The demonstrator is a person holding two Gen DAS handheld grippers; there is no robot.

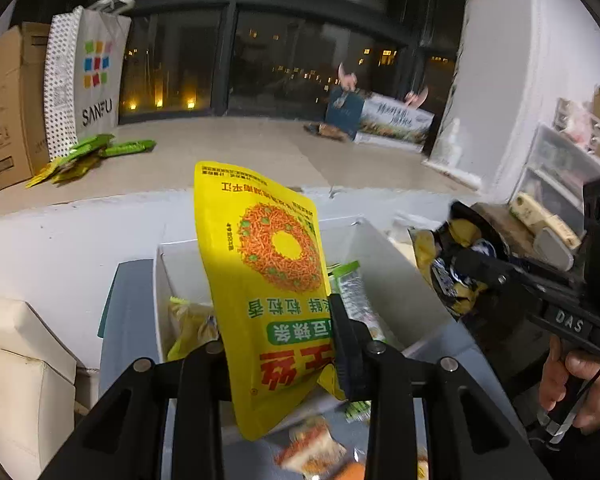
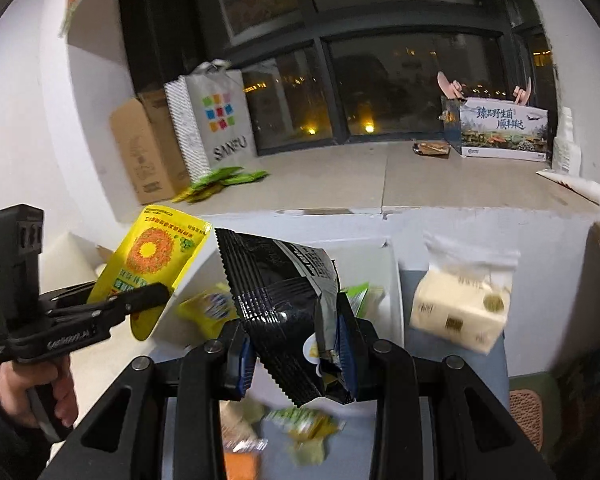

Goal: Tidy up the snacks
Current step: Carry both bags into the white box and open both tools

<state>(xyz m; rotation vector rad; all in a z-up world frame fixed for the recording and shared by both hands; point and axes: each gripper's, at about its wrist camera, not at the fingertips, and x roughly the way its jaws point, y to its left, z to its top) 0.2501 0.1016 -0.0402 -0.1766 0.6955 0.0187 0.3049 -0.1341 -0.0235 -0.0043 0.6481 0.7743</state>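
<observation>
Night-dark windows back a pale sill where a cardboard box (image 2: 144,152), a SANFU shopping bag (image 2: 224,120) and a heap of green snack packets (image 2: 224,180) sit at far left, with a printed gift box (image 2: 504,132) at far right. Below the sill, a white bin (image 1: 396,280) stands on the grey counter (image 1: 128,320), already holding several yellow and green packets. The left gripper (image 1: 280,344) has its jaws clamped on the lower part of a yellow snack pouch (image 1: 260,264), which stands upright above the near left side of the bin, print upside down. The right gripper (image 2: 296,352) has its jaws pinched on a crumpled black snack bag (image 2: 280,292), held above the bin's near edge. A pack of tissues (image 2: 464,300) lies on the counter just right of the bin. Loose small packets (image 2: 304,424), blurred, lie on the near counter beneath both grippers. A hand (image 1: 572,380) grips the right tool's handle.
</observation>
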